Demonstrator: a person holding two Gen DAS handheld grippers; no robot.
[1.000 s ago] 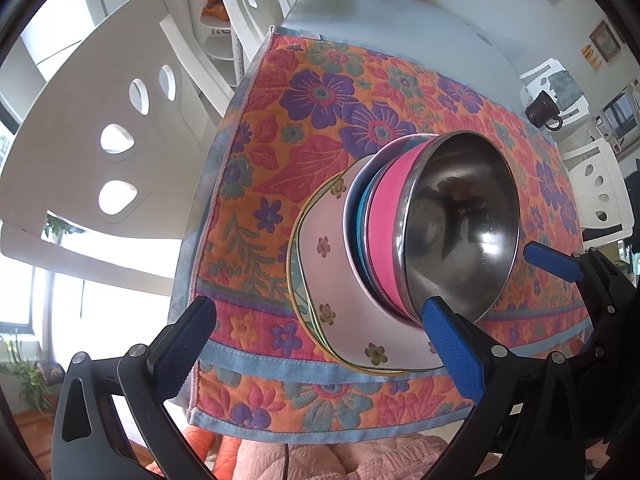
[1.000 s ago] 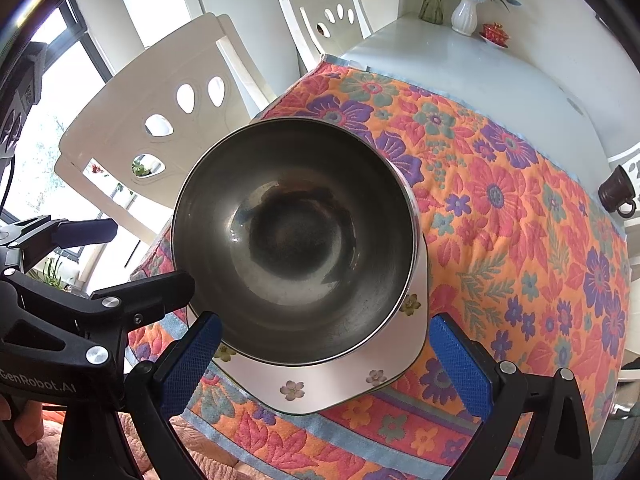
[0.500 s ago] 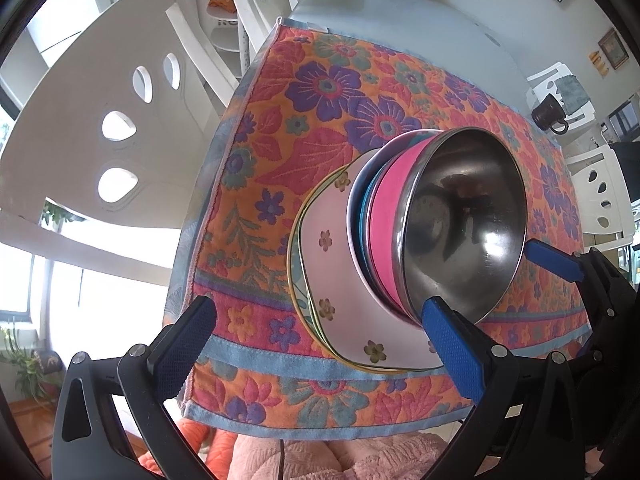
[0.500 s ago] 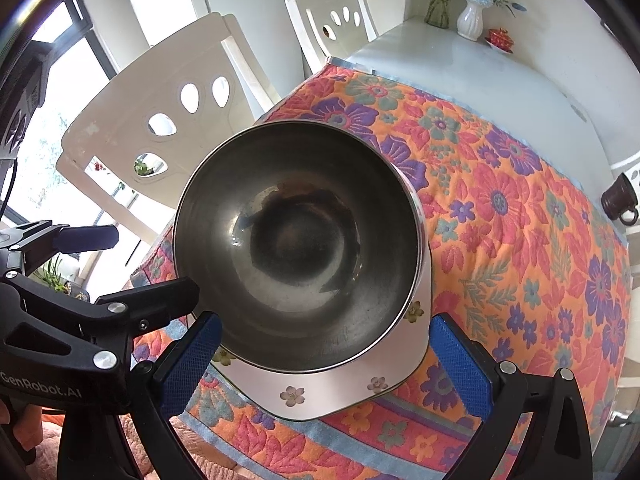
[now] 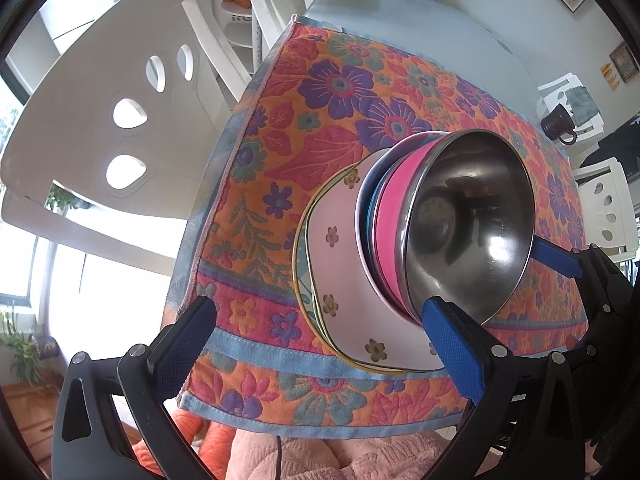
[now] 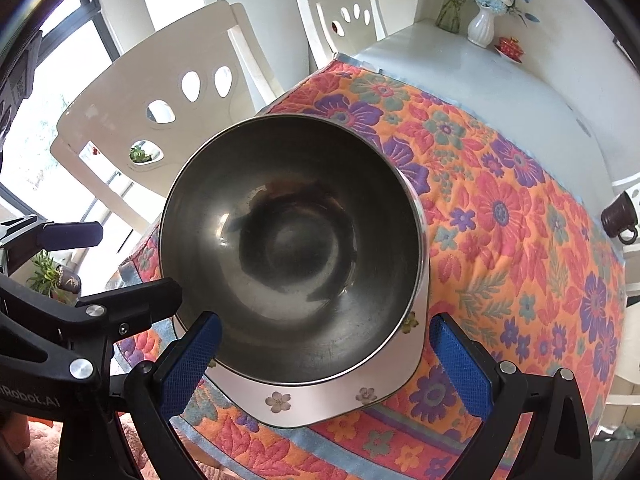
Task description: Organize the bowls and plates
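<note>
A steel bowl [image 5: 472, 220] [image 6: 292, 248] tops a stack near the table's front edge. Under it sit a pink bowl [image 5: 390, 216] and a blue one, then a white flowered square plate [image 5: 340, 276] [image 6: 320, 404] over a yellow-rimmed plate. My left gripper [image 5: 324, 340] is open and empty, to the left of the stack. Its right pad [image 5: 452, 348] is in front of the steel bowl's rim. My right gripper [image 6: 326, 364] is open and empty, its pads spread either side of the stack's near edge. The right gripper also shows in the left view [image 5: 560, 260].
A floral quilted cloth [image 5: 320, 92] [image 6: 520, 240] covers the near half of the table. A dark mug [image 5: 558, 126] [image 6: 620, 216] stands at the right edge. A white vase [image 6: 482, 24] and red dish stand far back. White chairs [image 5: 120, 120] [image 6: 168, 96] stand on the left.
Both grippers have drawn back slightly from the stack and stay open. The stack has not moved.
</note>
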